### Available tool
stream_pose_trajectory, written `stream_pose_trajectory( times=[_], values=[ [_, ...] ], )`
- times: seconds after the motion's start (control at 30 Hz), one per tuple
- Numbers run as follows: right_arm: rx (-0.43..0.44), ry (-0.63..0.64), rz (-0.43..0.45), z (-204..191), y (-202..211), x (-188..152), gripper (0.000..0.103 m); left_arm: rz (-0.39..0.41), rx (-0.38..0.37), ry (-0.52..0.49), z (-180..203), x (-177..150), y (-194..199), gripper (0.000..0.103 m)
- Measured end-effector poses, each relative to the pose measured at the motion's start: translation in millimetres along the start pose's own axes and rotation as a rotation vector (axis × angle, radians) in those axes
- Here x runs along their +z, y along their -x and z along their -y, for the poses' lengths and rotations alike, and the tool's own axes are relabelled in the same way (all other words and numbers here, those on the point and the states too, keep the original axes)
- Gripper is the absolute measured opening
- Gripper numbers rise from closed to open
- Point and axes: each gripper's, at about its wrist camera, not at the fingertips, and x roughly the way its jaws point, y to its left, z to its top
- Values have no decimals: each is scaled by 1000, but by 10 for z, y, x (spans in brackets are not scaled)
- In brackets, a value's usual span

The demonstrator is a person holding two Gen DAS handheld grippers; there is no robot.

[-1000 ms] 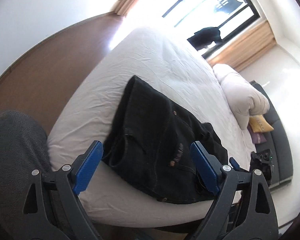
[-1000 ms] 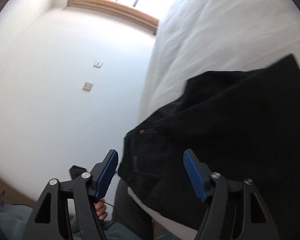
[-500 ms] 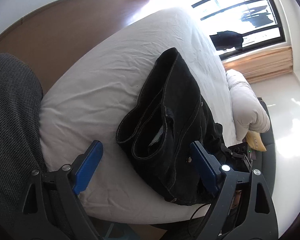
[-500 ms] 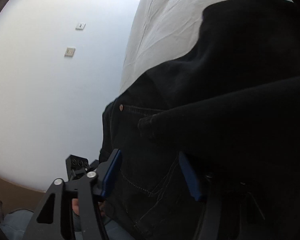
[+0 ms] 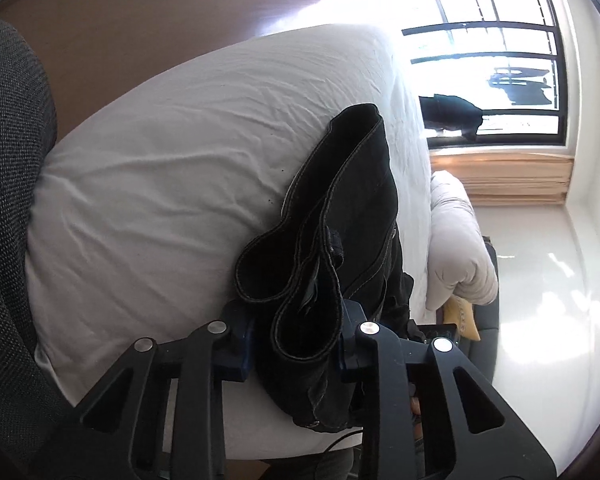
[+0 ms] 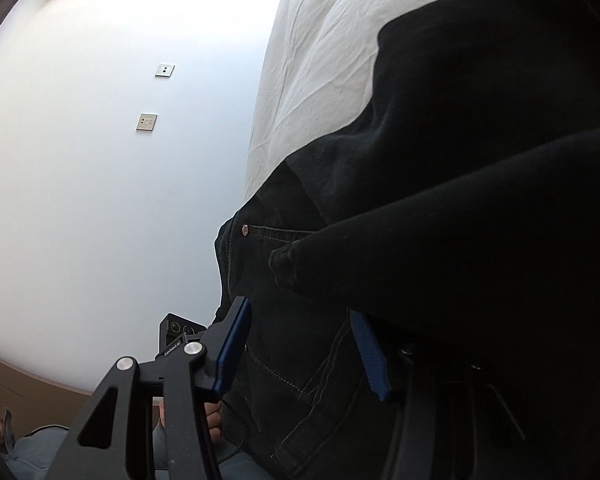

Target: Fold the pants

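The black jeans point(image 5: 340, 216) lie on the white bed point(image 5: 160, 168), long axis running straight ahead from the left gripper point(image 5: 296, 340) — its jaws are closing on the near doubled-over end. The right gripper point(image 6: 300, 344) closes too, denim between its pads. No readable label; nearby device print too small.
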Motion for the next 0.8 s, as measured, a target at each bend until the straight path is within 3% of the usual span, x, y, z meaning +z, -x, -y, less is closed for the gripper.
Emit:
stream_pose_trajectory(
  times=[0.13,0.23,0.27,0.53,0.73,0.77,0.8],
  values=[
    [-29,-12,8,1,-8,19,40,19,13,-50,129,-23,22,17],
    [-54,-46,19,84,14,9,17,47,18,-116,363,-88,41,16],
    [-70,-61,23,129,18,-1,0,58,17,-150,484,-111,52,16],
    [-61,-78,50,218,27,-61,0,99,-3,-522,1692,-443,146,10],
    [-33,-71,45,212,58,-74,0,31,-19,-851,2642,-1204,-289,10],
    [-25,-78,45,194,84,-61,12,3,-27,-891,2745,-1366,-395,10],
    [-9,-74,66,160,153,-63,42,-18,-33,-908,2797,-1461,-477,10]
  ],
)
